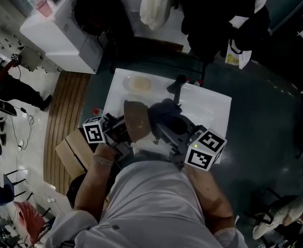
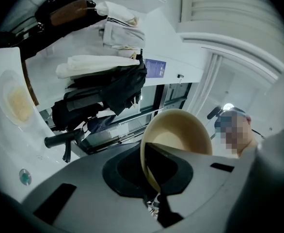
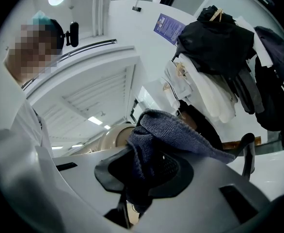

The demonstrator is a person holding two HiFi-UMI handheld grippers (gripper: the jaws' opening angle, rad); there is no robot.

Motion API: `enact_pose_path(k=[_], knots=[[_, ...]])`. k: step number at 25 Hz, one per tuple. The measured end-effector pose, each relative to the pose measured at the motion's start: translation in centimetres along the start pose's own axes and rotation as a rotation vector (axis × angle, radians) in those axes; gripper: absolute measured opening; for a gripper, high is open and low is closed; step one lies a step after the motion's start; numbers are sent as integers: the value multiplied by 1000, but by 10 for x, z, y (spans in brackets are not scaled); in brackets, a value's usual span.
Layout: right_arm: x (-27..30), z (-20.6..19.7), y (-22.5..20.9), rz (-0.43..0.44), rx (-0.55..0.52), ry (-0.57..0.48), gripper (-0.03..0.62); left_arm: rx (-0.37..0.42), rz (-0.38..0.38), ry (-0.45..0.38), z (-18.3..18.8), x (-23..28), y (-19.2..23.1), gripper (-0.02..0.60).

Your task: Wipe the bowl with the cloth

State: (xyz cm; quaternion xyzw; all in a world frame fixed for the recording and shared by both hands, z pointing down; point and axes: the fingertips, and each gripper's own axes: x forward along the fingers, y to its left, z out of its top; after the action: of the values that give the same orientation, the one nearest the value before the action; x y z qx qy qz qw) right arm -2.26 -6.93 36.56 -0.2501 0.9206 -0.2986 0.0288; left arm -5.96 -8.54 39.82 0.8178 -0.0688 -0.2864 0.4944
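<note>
Gripping tan bowl by rim, left claw, grey knit cloth, right claw

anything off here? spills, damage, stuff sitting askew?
Nothing spilled or broken. The bowl is tipped on edge, but only because the left gripper clamps its rim; the right gripper holds the bunched cloth. One tan patch sits in an oval recess of the white surface; unclear what it is.

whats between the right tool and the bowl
The cloth, gripped in the right tool, bunches up between it and the bowl. The right gripper view shows this.
</note>
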Motion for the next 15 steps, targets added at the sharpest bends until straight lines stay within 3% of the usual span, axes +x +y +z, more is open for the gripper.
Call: enact_pose_path(k=[7, 11, 15], knots=[[-3, 9, -1, -10, 16, -54, 83, 28, 55, 21, 9, -1, 13, 20], [-11, 17, -20, -116, -40, -95, 83, 139, 134, 12, 23, 3, 19, 20], [-26, 23, -39, -255, -136, -130, 83, 305, 229, 40, 33, 9, 21, 20]])
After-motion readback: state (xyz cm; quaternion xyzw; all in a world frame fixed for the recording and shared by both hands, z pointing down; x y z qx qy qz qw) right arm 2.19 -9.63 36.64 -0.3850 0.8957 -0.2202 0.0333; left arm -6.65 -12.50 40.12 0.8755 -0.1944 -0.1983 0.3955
